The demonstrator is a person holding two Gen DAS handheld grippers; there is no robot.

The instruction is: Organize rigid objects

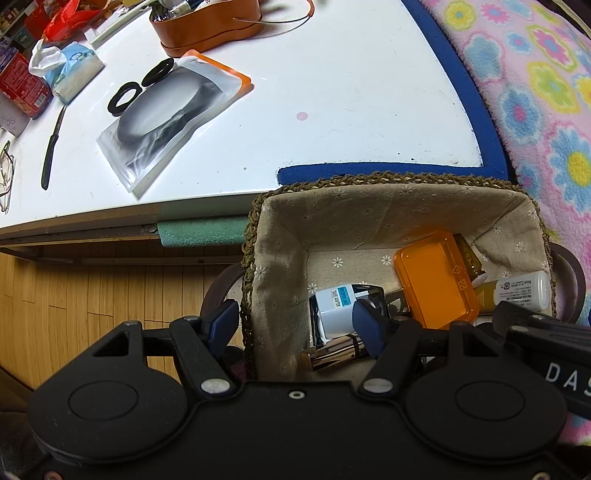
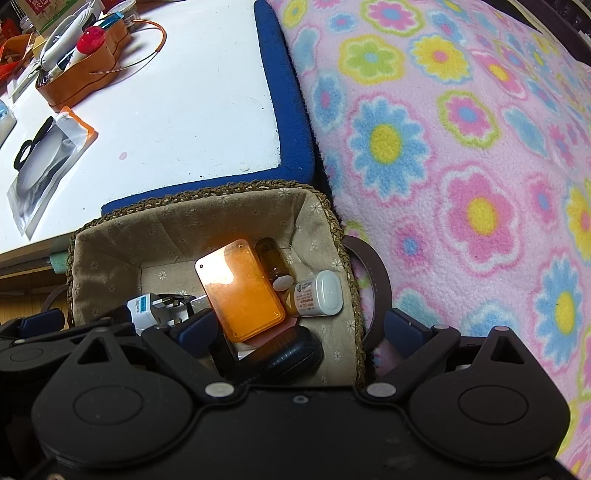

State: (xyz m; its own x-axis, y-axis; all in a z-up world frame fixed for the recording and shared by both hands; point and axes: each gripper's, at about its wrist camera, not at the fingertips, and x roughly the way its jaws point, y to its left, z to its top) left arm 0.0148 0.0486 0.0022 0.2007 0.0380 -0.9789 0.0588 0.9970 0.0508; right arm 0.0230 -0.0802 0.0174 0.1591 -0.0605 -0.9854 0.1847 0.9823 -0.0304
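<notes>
A woven basket [image 1: 388, 179] [image 2: 207, 192] with a flowered cloth lining stands below the table's near edge. It holds an orange plastic case [image 1: 436, 280] [image 2: 240, 291], a white plug adapter [image 1: 336, 306] [image 2: 147, 308], an amber bottle [image 2: 271, 258], a yellow bottle with a white cap [image 1: 517, 293] [image 2: 317, 293], a shiny brown tube [image 1: 332, 354] and a dark oval case [image 2: 291, 354]. My left gripper [image 1: 293, 323] is open astride the basket's left wall. My right gripper [image 2: 299, 326] is open astride the right wall, one finger outside by the brown handle [image 2: 380, 288].
The white table [image 1: 332, 92] with a blue padded edge carries a clear pouch with a dark item [image 1: 166, 114], two black rings [image 1: 125, 98], a black-handled tool [image 1: 51, 147], a tissue pack [image 1: 70, 70] and an orange tray [image 1: 210, 26]. A flowered blanket [image 2: 461, 166] lies right; wooden floor [image 1: 92, 295] left.
</notes>
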